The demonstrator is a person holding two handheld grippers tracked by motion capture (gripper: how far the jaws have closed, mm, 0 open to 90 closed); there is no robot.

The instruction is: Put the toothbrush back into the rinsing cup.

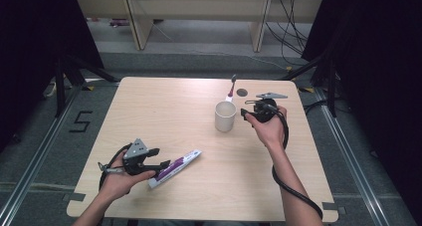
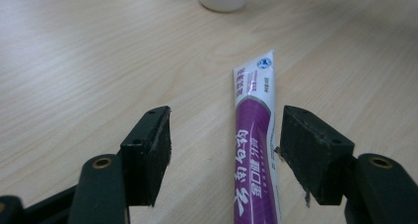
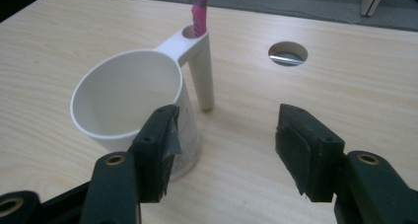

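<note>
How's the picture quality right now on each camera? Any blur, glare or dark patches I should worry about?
High view: the table is evenly lit, its surroundings nearly black, detail soft. Left gripper view: the toothpaste tube is sharp mid-frame with a mild sheen, and the jaws are slightly soft. Right gripper view: the white cup is clear with soft shadows, and the toothbrush is cropped at the top.

A light wooden desk [image 1: 164, 111] takes up the middle of the frame, with a round cable hole [image 1: 242, 92] near its far edge, upper right of centre. At the left, a "5" is marked in black tape [image 1: 81, 121] on the grey floor. Pale furniture legs [image 1: 137, 22] stand at the top, and black cables [image 1: 288, 27] hang at the upper right.
</note>
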